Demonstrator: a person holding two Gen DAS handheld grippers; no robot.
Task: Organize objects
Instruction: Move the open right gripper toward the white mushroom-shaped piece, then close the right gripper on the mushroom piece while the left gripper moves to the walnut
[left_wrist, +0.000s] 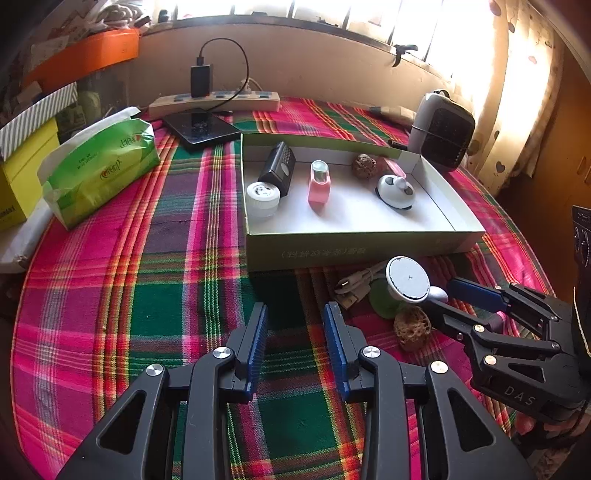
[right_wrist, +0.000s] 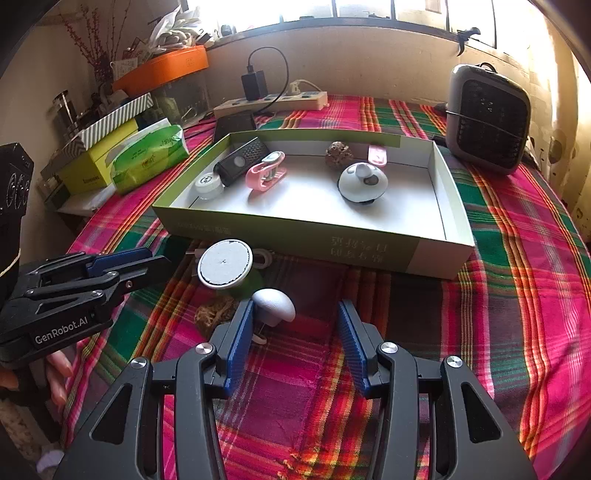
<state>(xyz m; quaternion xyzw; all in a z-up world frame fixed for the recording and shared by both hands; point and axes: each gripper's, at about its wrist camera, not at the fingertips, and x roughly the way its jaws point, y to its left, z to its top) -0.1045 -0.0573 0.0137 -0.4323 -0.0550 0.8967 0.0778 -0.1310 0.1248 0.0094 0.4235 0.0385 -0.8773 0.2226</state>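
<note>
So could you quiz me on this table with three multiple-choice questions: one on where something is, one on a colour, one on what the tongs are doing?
1. Where is the pink clip?
A. inside the shallow box
B. on the cloth
C. on the windowsill

2. What colour is the tissue pack?
A. blue
B. green
C. white

3. What is between the right tongs?
A. a cable
B. the walnut
C. nothing

Answers:
1 A, it lies on the box's white floor.
2 B, its wrapper is green.
3 C, only tablecloth shows between the blue pads.
</note>
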